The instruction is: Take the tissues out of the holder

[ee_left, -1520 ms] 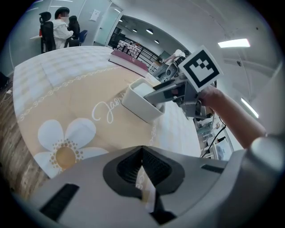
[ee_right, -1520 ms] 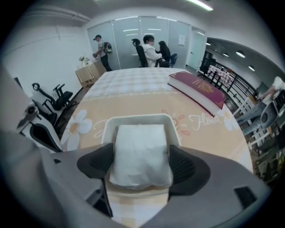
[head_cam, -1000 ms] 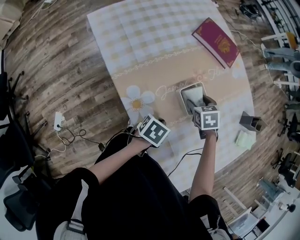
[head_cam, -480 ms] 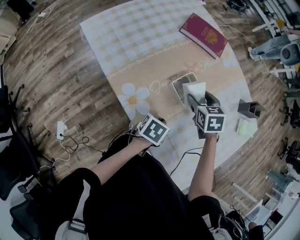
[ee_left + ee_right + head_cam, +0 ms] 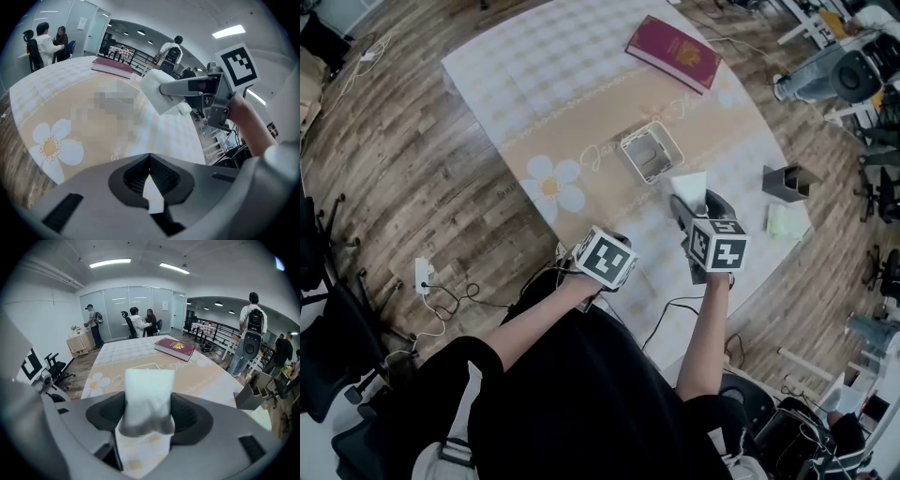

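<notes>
One tissue pack (image 5: 692, 185), clamped in the right gripper's (image 5: 682, 201) wide-spread jaws, has risen clear of the holder (image 5: 652, 153), now empty at its ten o'clock, so extraction looks complete; the left gripper (image 5: 149, 159) idles closed and empty.

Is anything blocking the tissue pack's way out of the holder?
Nothing visible does. The right gripper is clamped on the tissue pack, which hangs above the tablecloth, fully out of the holder and apart from it.
</notes>
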